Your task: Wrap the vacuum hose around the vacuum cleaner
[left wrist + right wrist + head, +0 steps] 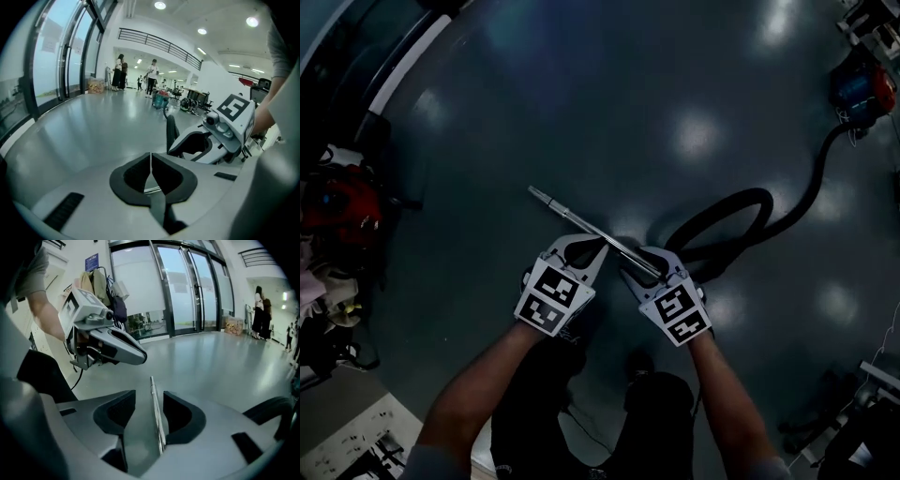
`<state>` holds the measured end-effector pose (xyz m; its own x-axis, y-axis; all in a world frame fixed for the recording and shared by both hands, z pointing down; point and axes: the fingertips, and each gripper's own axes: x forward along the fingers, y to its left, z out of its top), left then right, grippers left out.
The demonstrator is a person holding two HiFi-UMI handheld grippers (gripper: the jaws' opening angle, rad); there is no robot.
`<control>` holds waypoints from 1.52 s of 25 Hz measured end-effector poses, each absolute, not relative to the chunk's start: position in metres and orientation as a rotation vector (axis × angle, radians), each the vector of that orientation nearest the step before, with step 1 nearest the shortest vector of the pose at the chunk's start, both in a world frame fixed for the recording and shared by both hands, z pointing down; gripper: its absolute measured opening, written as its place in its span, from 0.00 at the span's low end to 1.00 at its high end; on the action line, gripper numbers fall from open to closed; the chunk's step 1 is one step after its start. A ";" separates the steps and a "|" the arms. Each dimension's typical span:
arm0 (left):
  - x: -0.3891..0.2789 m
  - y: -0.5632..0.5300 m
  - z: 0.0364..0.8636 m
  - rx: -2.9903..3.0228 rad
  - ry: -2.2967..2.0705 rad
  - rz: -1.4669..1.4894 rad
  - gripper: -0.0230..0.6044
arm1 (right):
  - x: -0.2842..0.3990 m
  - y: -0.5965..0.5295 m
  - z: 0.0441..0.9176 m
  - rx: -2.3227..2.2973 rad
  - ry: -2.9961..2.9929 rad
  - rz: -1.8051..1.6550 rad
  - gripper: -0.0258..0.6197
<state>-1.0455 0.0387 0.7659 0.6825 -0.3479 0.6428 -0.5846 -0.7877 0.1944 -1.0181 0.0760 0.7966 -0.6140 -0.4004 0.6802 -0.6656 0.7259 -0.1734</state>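
I am looking into a big open hall of a public or institutional building, not a home. The floor (93, 131) is smooth, grey and glossy, mirroring the lamps overhead. Tall glass walls (51, 61) and glass doors (178, 287) line one side. A railed balcony (154, 42) crosses above, under recessed ceiling lights (160, 5). People (119, 70) stand far off, coats (96, 284) hang by the doors, and assorted gear (192, 99) clusters at the far end.
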 end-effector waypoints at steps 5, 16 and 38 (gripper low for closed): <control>-1.072 0.023 0.858 2.417 -0.847 0.834 0.07 | -1.038 0.068 0.915 0.689 -2.266 0.560 0.31; -1.093 0.010 0.977 2.415 -0.960 0.809 0.07 | -1.047 0.048 1.098 0.579 -2.154 0.467 0.31; -1.127 0.009 1.024 2.326 -0.996 0.808 0.07 | -1.059 0.041 1.118 0.632 -2.099 0.538 0.30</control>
<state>-1.1274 0.0092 1.0241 0.5608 -0.4768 0.6769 -0.7608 -0.6193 0.1941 -1.0588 0.0409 1.1180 -0.5055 -0.2412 0.8284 -0.6101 0.7789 -0.1454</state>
